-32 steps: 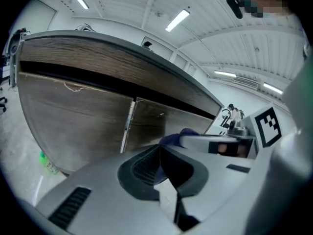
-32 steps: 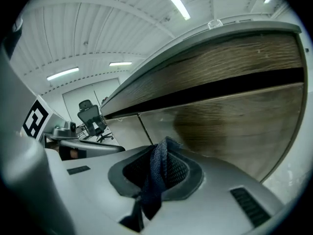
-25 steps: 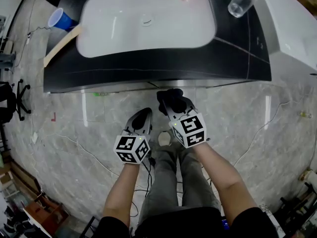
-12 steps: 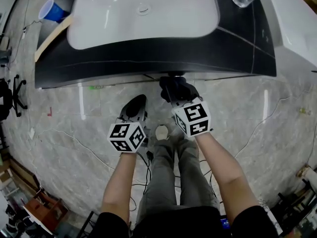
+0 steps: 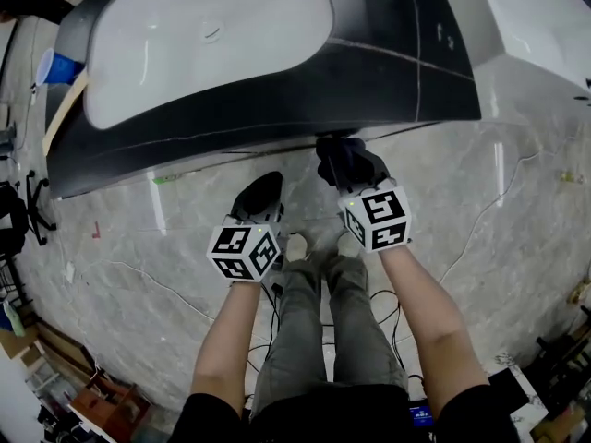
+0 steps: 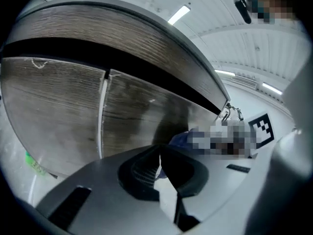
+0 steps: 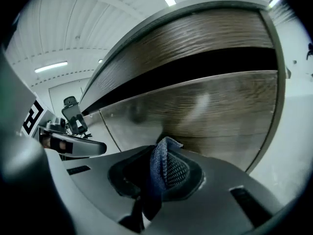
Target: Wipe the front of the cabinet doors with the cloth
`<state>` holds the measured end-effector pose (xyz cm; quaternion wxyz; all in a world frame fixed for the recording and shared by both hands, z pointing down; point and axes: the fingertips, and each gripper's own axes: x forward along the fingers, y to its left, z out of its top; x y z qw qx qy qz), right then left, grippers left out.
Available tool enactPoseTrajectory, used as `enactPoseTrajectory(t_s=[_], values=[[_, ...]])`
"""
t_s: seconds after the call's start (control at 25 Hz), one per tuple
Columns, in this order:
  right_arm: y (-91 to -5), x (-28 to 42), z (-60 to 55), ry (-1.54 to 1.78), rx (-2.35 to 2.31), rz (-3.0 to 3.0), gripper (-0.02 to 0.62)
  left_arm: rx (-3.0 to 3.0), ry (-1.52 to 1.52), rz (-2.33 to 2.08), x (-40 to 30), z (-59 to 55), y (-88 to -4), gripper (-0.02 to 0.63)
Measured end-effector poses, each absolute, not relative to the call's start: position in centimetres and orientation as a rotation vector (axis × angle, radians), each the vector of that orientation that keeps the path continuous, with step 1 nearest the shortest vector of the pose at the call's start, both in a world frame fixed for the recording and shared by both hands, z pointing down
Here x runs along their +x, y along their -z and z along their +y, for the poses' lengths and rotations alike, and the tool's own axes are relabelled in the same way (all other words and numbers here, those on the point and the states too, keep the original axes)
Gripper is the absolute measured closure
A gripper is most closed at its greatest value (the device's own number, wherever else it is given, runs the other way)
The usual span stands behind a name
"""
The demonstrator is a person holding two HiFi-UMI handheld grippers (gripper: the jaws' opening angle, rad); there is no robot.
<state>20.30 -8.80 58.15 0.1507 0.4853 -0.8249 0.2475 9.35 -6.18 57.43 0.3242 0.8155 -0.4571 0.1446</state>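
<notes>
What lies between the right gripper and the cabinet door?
Only the cloth, which the right gripper holds; its tip points at the door. The right gripper view shows this, but not whether they touch.

This looks like a bathroom vanity mocked up in a test hall, not a home. A white basin (image 5: 203, 44) sits in a black table (image 5: 397, 72) over wood-grain cabinet doors (image 6: 58, 116). Loose cables (image 5: 274, 314) cross the marble-look floor (image 5: 499, 210). An office chair (image 7: 73, 114) stands under strip lights (image 7: 51, 66) on a panelled ceiling (image 7: 73, 28).
</notes>
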Motion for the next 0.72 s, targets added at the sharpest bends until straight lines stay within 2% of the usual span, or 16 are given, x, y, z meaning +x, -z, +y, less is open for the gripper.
enactPoseTrajectory(t_s=[0.44,0.72], values=[[-59.0,30.7,-8.6,-0.744,1.583,-2.261,0.544,2.234,-0.412,-1.034,19.6,-6.8,-57.8,0.592],[-59.0,33.5,-7.8,-0.785,1.665,-2.227,0.544,2.254,-0.436,-0.993,21.6,-6.3,-58.3,0.592]])
